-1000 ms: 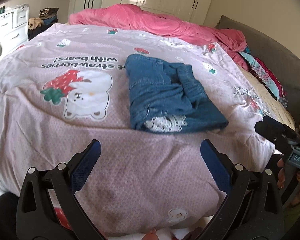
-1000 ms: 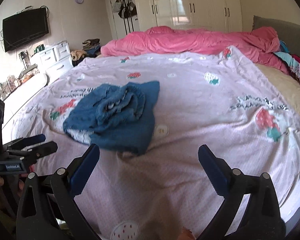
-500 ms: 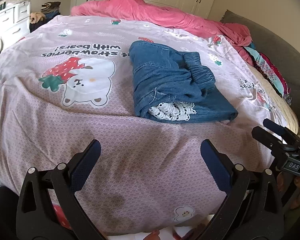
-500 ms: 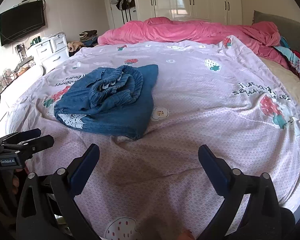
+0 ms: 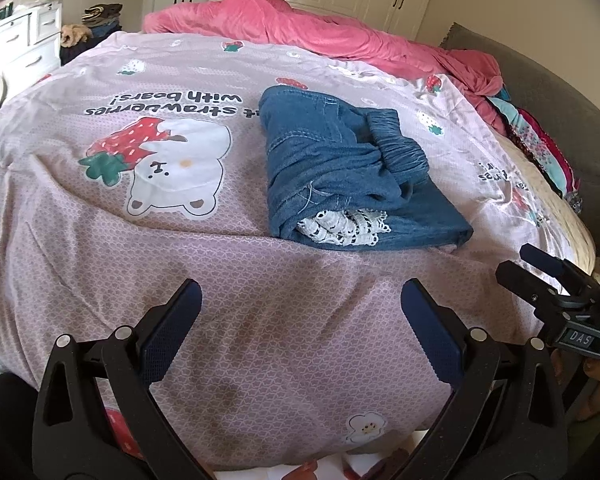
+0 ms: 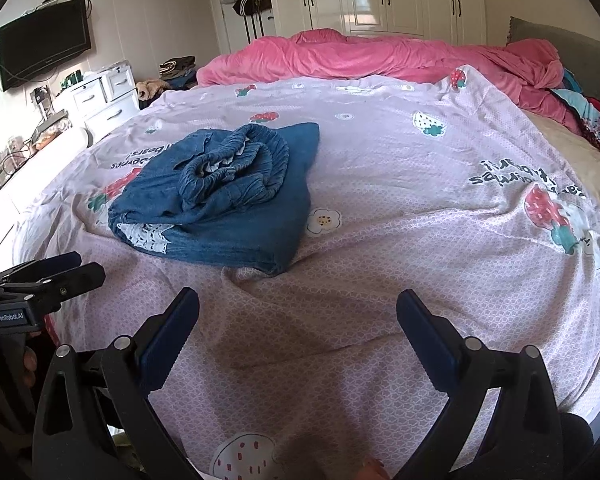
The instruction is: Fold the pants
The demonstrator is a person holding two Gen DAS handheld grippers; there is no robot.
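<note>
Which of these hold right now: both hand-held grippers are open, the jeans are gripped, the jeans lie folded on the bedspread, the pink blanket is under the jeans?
1. Both the left hand-held gripper and the right hand-held gripper are open. True.
2. The denim pants are gripped. False: neither hand-held gripper touches them.
3. The pants lie in a folded bundle on the lilac bedspread. True.
4. The pink blanket is under the pants. False: it is bunched at the far side of the bed.
</note>
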